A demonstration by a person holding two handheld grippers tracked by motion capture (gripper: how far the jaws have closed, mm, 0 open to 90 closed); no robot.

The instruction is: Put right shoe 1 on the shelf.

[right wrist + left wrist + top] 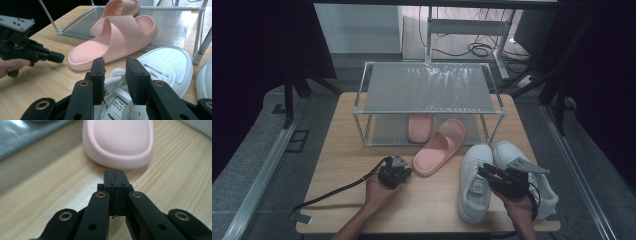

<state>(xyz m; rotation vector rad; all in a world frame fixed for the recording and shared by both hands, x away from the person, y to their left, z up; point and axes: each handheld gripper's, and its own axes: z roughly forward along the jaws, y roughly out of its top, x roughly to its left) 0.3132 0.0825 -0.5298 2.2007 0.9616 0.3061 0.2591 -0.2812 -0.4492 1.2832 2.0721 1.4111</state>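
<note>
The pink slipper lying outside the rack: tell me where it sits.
In the high view the pink slipper lies mid-table, toe on the rack's lower shelf, heel just ahead of the left gripper, with the white sneakers to its right.

A light wooden table (362, 200) stands on a grey carpeted floor (257, 145) in a dimly lit room. Black curtains (257, 45) hang at both sides. Beyond the table a pale wall panel (357, 27) meets a strip of wooden floor, where a grey metal frame (467, 27) stands among loose black cables (479, 49). A metal rail (262, 175) runs along the floor at the left.
</note>
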